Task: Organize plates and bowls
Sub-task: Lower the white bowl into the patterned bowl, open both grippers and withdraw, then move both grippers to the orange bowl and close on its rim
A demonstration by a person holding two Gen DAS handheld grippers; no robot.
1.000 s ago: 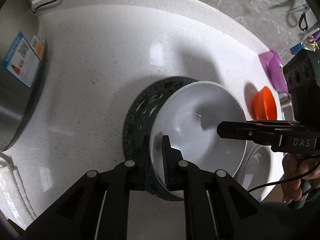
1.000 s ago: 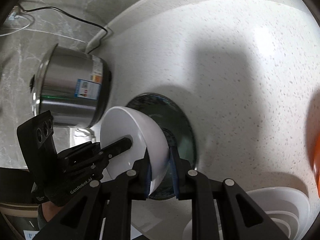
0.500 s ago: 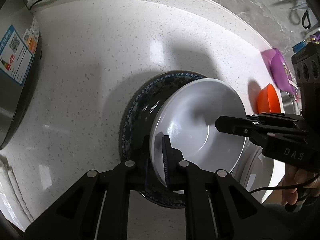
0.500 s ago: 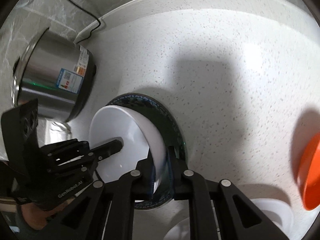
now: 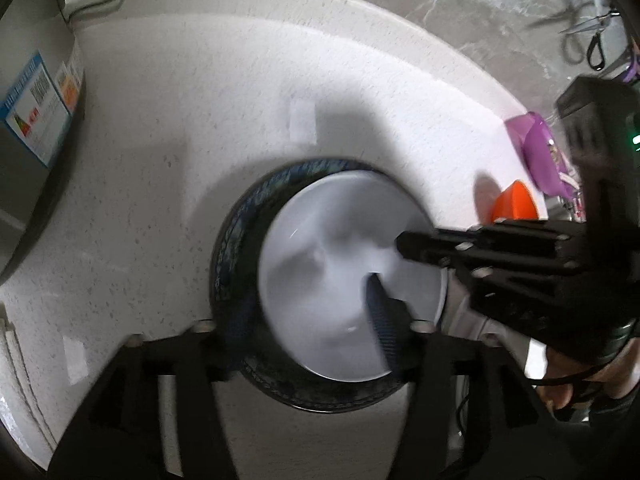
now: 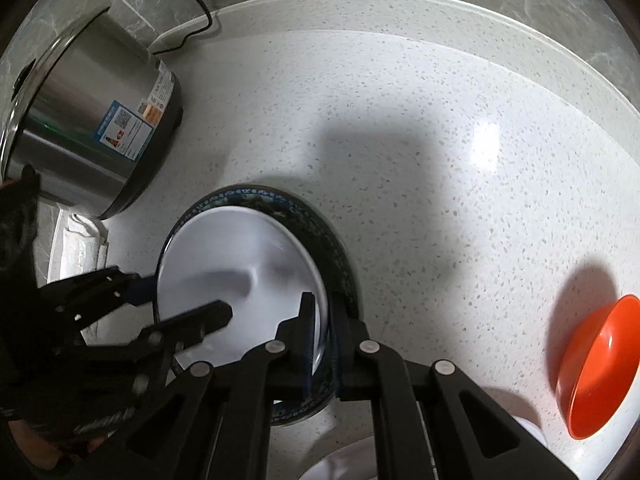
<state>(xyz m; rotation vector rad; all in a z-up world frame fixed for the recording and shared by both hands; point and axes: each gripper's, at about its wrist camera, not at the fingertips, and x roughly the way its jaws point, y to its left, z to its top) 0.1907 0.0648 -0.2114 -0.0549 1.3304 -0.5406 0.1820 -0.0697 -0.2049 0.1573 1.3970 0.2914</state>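
Observation:
A white bowl point(image 5: 328, 280) point(image 6: 240, 276) sits inside a dark blue patterned plate point(image 5: 236, 236) point(image 6: 320, 220) on the white speckled counter. My left gripper point(image 5: 308, 320) is open, its fingers spread wide on either side of the bowl's near rim; it shows in the right wrist view point(image 6: 180, 300) too. My right gripper point(image 6: 322, 328) is shut on the bowl's rim, one finger inside, one outside. It shows in the left wrist view point(image 5: 404, 240) at the bowl's right edge.
A steel rice cooker point(image 6: 84, 120) point(image 5: 28, 128) stands at the left with its cord behind. An orange bowl point(image 6: 596, 368) point(image 5: 514, 204) lies tilted at the right, a purple container point(image 5: 540, 152) beyond it. More white dishes point(image 6: 352, 460) sit near the front edge.
The bowl has come down flat into the dark plate. My left gripper has let go of its rim and opened wide. My right gripper still grips the rim.

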